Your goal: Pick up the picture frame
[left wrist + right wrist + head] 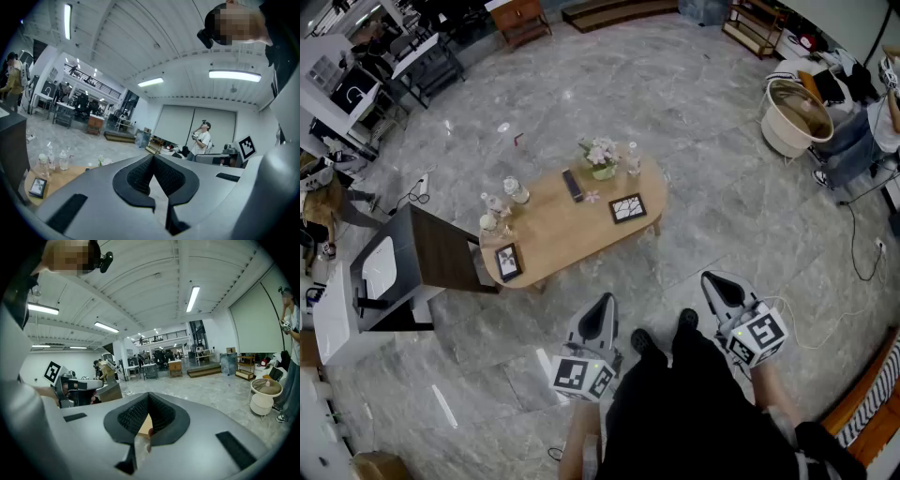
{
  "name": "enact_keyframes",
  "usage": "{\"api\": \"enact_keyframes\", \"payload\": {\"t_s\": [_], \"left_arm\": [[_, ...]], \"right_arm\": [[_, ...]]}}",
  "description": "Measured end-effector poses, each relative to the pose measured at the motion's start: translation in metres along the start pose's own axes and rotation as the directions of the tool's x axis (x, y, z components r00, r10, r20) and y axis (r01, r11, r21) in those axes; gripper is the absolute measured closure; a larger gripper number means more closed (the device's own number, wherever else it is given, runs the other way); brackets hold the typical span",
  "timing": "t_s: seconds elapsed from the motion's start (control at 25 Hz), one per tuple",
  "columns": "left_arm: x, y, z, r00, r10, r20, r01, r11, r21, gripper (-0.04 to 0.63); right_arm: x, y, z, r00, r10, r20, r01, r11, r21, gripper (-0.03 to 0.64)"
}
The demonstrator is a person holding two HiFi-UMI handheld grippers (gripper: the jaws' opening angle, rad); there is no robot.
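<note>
Big open workshop-type room, grey stone-look floor (712, 216), with a low oval wooden table (553, 234) out ahead of both grippers. Two frames sit on it, so which one is "the" picture frame is a guess. One picture frame (627, 208) is on the table end ahead of the right gripper (719, 284). The second frame (508, 262) sits at the table's near edge, ahead and off to the left of the left gripper (601, 307). Flat or propped up, I can't quite tell. Both are well apart from either gripper, so nothing's been reached yet.

Left gripper's jaws are pressed tip to tip with nothing in them. The right's look the same, closed and empty, just a sliver of table wood showing past them.

How I'd do it: step in closer, spread the jaws before arriving, and come at one edge of the frame low and from the side, since a thin frame gives little to pinch from above. The second frame has clear bottles (517, 191) just beyond it, so watch the swing there.

Containers: a small vase (603, 172) on the table's far side holds pale pink flowers. What's in the bottles I can't tell. Way off to the right of the right gripper is a white tub (787, 127) with something brownish inside, no idea what.
</note>
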State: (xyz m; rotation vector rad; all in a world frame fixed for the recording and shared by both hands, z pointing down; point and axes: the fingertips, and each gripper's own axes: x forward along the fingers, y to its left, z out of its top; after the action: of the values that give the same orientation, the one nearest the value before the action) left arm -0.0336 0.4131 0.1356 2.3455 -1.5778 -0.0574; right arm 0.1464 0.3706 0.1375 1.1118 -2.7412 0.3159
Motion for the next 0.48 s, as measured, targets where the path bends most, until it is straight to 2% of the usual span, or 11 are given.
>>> {"api": "enact_keyframes", "payload": {"t_s": [0.48], "left_arm": [[-0.008, 0.002, 0.005, 1.000, -0.012, -0.001, 0.012, 0.999, 0.050, 0.582]], "right_arm": [[-0.002, 0.018, 0.001, 1.000, 0.008, 0.022, -0.008, 1.000, 0.006, 0.604]]}}
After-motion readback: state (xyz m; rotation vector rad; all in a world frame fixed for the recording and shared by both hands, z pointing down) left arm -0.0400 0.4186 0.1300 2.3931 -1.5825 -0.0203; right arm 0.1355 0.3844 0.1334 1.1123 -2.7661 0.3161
